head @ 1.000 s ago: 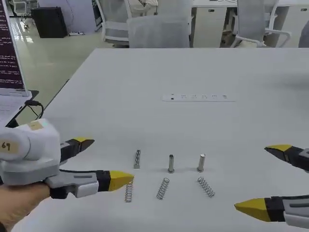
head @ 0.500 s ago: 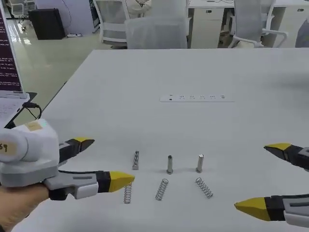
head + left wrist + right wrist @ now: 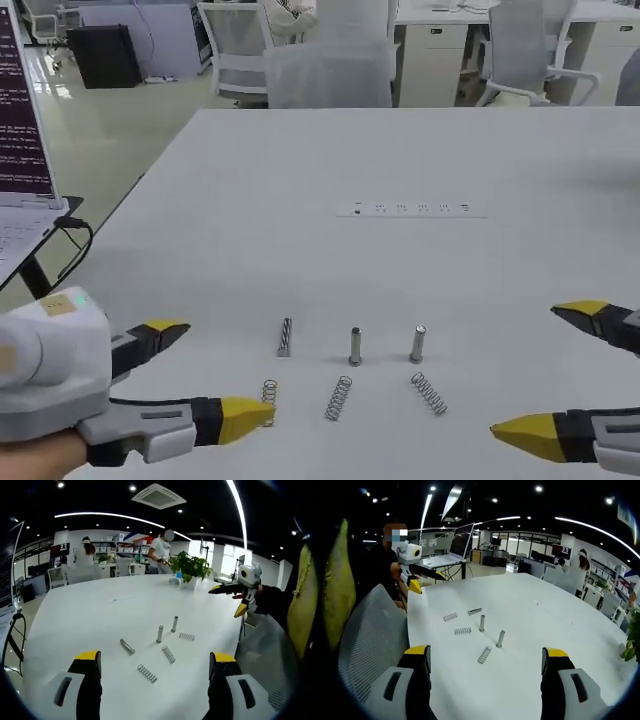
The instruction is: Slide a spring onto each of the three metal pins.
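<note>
White worktop [image 3: 400, 150] carries three metal pins in a row near its near edge. Left pin [image 3: 285, 337] lies on its side; middle pin [image 3: 355, 346] and right pin [image 3: 418, 343] stand upright. Three springs lie flat, each just nearer the edge than its pin: left spring [image 3: 269, 391], middle spring [image 3: 339, 397], right spring [image 3: 429, 392]. All springs are off the pins. Left gripper [image 3: 222, 372] hovers open and empty at the near-left, one jaw tip just beside the left spring; can't tell if they touch. Right gripper [image 3: 525, 371] hovers wide open and empty at the near-right, well apart from the right spring. Socket strip [image 3: 410, 209] sits flush mid-worktop. Laptop [image 3: 20, 150] stands beyond the left edge, screen lit.
</note>
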`<state>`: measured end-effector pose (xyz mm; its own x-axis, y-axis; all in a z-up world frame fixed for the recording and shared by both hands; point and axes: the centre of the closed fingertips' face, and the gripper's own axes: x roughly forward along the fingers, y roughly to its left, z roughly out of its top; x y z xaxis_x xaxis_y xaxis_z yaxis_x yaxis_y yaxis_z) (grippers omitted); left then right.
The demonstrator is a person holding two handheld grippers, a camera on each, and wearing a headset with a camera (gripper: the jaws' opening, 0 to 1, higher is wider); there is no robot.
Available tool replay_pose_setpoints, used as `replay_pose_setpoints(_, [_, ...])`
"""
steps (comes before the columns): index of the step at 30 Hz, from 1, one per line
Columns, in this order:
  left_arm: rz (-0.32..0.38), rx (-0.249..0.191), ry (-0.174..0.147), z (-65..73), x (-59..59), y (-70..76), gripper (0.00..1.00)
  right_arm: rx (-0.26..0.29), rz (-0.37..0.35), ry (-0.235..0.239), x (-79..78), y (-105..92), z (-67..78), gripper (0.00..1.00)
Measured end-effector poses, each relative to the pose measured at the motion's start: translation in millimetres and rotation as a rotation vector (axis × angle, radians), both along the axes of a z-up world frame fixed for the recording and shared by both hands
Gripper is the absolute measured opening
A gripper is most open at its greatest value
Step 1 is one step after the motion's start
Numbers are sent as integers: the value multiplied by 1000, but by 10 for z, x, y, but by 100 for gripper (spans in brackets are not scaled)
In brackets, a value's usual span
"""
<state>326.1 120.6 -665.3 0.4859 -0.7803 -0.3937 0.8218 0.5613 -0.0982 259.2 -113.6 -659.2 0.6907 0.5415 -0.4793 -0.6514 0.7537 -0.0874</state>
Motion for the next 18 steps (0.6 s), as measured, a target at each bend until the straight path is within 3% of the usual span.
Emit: replay_pose_setpoints(18, [-2, -5, -1, 0, 32, -11, 85, -15, 6, 3, -4, -1, 4, 89])
